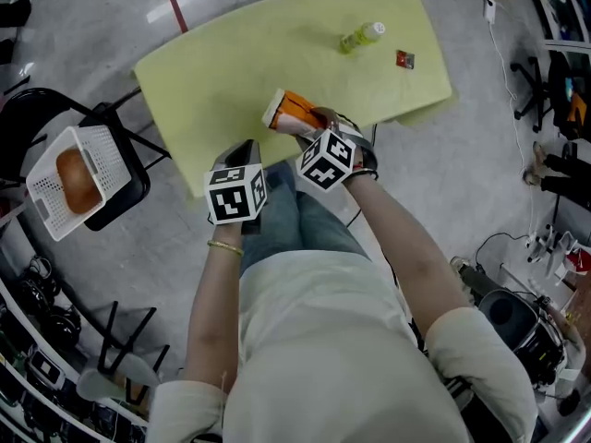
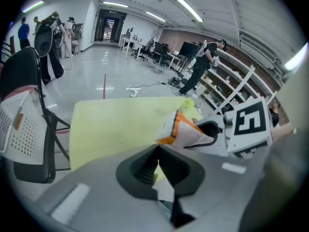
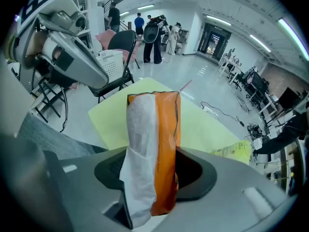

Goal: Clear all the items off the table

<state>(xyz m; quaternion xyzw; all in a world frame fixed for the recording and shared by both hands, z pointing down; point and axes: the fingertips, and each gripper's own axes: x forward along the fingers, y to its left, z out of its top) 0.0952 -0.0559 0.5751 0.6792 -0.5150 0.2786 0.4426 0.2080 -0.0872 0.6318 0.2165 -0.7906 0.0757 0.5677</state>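
Observation:
An orange-and-white snack bag (image 1: 291, 111) hangs just above the near edge of the yellow-green table (image 1: 240, 63), with my right gripper (image 1: 311, 125) shut on it. In the right gripper view the bag (image 3: 154, 139) stands upright between the jaws. My left gripper (image 1: 242, 152) is shut with nothing in it, to the left of the bag and over the table's front edge; its closed jaws show in the left gripper view (image 2: 157, 153). A yellow-green bottle (image 1: 362, 37) lies on the far part of the table, with a small red packet (image 1: 404, 59) to its right.
A white basket (image 1: 57, 185) holding a brown loaf-like item (image 1: 78, 181) rests on a black folding chair (image 1: 129, 183) left of the table. Cables and office chairs sit on the floor at right. People stand far off in the room.

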